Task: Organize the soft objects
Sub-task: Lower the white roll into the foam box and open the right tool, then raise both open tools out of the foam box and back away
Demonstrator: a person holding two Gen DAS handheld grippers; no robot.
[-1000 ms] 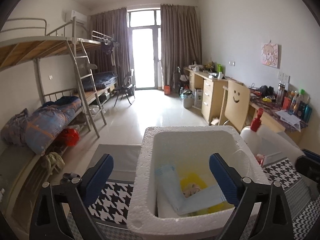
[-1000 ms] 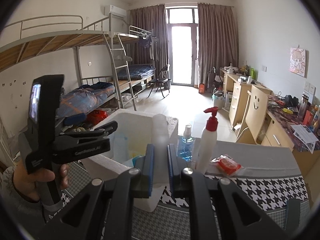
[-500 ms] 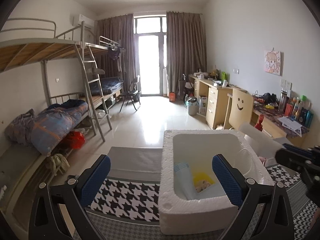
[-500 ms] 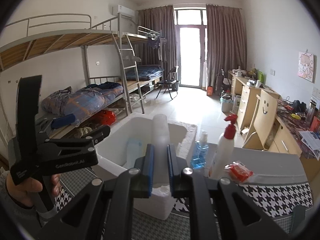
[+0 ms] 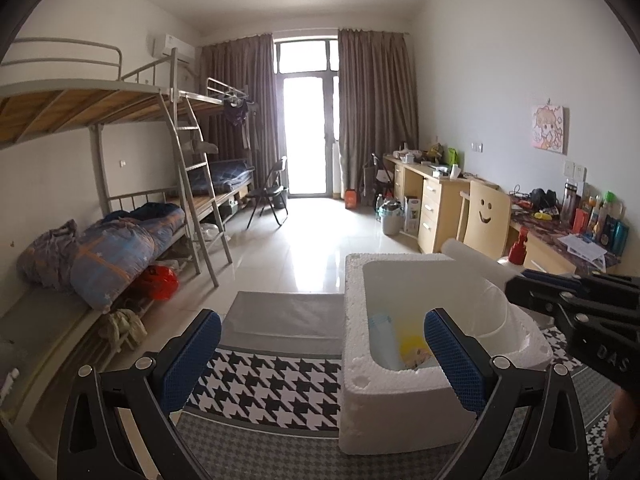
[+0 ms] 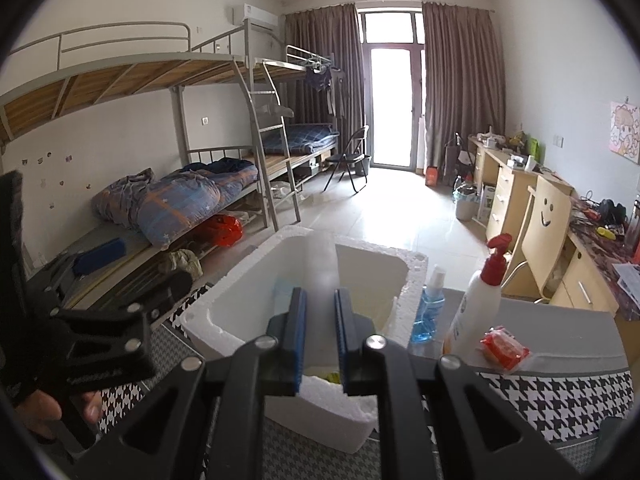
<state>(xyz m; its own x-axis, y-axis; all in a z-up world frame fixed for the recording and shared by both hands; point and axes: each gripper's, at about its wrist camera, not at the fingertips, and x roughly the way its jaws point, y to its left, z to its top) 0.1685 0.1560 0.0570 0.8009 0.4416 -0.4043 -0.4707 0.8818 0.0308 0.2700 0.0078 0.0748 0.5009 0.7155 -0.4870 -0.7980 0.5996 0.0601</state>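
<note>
Here the right gripper (image 6: 320,336) has its blue pads pressed against both sides of a white translucent roll (image 6: 322,276), which stands up between them and reaches out over the open top of the white foam box (image 6: 404,276). In the left wrist view the same roll (image 5: 476,264) lies slanted across the box's far right corner, its free end past the rim, with the black frame of the right gripper coming in from the right edge.

The left gripper (image 5: 320,356) holds nothing; its blue pads (image 5: 192,356) stand wide apart, one over the houndstooth cloth (image 5: 272,388) and the other in front of the near right part of the foam box (image 5: 356,336). Inside the box lie a pale blue packet (image 5: 382,336) and a yellow item (image 5: 412,350), both low against the bottom.

The box sits on the houndstooth cloth. Just beside its right wall stand a blue spray bottle (image 6: 430,312) and a white pump bottle with a red top (image 6: 476,308), and a small red packet (image 6: 504,348) lies near the pump bottle's base. A hand (image 6: 44,408) at the lower left grips the left gripper's black handle.

Farther off are the bunk bed (image 6: 224,128) with a rumpled blue quilt (image 6: 180,200), the desk (image 6: 516,184) and a chair with a smiling face (image 6: 548,216).
</note>
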